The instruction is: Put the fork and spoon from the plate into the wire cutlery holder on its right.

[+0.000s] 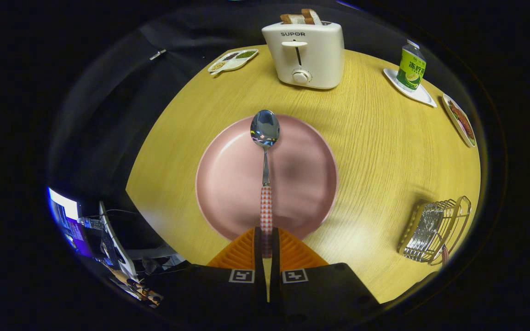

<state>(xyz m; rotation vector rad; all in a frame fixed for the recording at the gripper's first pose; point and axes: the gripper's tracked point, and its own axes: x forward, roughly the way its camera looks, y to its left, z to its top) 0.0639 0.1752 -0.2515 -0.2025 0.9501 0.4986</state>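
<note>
Claw [266, 243] clamped on the spoon [265, 156] handle over the plate [228, 184]

The white toaster [304, 54] beyond the pink plate [228, 184] bears the brand "SUPOR"; the green bottle [411, 68] right of it carries unreadable characters.

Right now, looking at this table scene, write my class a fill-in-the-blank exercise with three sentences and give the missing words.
1. The gripper is shut on the checked handle of the ____.
2. The spoon's bowl lies over the pink ____.
3. Slices of bread stick out of the white ____ beyond the plate.
4. The wire cutlery holder stands on the ____ table.

Missing words: spoon; plate; toaster; wooden.
</note>
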